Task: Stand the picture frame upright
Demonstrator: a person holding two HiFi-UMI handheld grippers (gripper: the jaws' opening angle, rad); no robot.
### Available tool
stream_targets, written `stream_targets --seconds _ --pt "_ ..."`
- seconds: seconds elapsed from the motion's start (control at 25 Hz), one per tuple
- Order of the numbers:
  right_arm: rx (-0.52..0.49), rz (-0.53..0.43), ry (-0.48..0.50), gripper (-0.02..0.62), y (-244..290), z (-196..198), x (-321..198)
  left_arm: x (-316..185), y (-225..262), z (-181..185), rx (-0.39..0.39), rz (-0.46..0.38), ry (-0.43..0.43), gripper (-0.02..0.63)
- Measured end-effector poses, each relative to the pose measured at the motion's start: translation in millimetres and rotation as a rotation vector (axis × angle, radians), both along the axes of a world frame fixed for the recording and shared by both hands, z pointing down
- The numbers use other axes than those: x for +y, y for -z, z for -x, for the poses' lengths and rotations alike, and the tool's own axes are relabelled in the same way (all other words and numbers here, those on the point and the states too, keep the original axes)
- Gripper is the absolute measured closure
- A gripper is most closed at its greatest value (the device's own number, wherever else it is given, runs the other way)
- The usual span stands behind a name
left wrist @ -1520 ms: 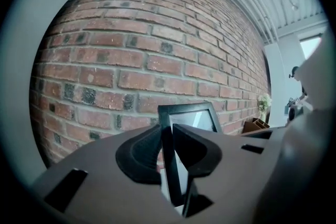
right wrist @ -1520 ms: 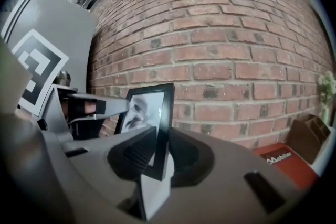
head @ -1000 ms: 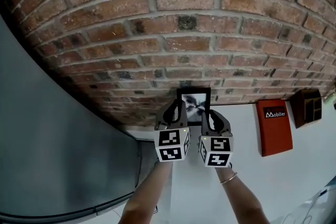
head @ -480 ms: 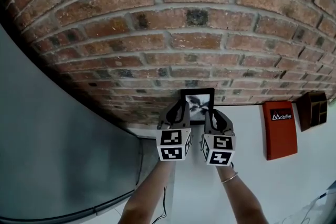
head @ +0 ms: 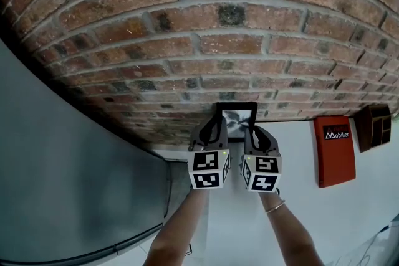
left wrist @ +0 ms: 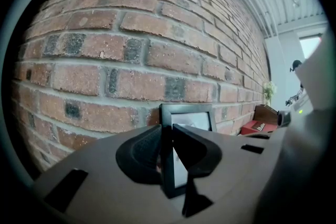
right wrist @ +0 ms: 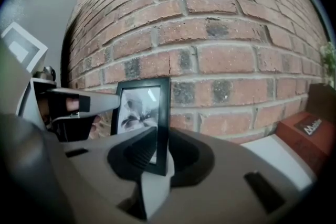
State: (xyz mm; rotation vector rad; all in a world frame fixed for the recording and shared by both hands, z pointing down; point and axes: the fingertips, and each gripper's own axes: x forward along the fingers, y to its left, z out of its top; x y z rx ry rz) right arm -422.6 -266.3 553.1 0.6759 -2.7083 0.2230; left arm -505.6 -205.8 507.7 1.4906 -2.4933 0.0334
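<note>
The black picture frame (head: 237,116) with a grey leaf print stands upright on the white surface, right in front of the brick wall (head: 206,28). My left gripper (head: 217,129) is shut on its left edge and my right gripper (head: 253,133) is shut on its right edge. In the left gripper view the frame (left wrist: 188,117) is seen edge-on, with its side rail pinched in the left gripper (left wrist: 167,157). In the right gripper view the frame (right wrist: 137,107) faces me, its right rail clamped in the right gripper (right wrist: 160,150). The frame's foot is hidden behind the jaws.
A red box (head: 336,149) lies flat on the white tabletop (head: 299,159) to the right. Beyond it a dark wooden box (head: 374,126) stands by the wall. A grey panel (head: 62,171) curves along the left side.
The frame and both grippers have edged slightly up the picture, closer to the wall. Both grips look unchanged.
</note>
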Motion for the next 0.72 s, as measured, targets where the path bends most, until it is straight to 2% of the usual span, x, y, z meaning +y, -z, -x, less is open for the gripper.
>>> stream_targets --seconds 0.36,0.72 --pt "0.007 0.027 0.036 0.518 1 -1 -2 6 1 0 0.011 0.015 0.034 0.526" --pt "-0.022 0.014 0.028 0.517 24 -23 2 29 14 -19 0.026 0.013 0.031 0.526"
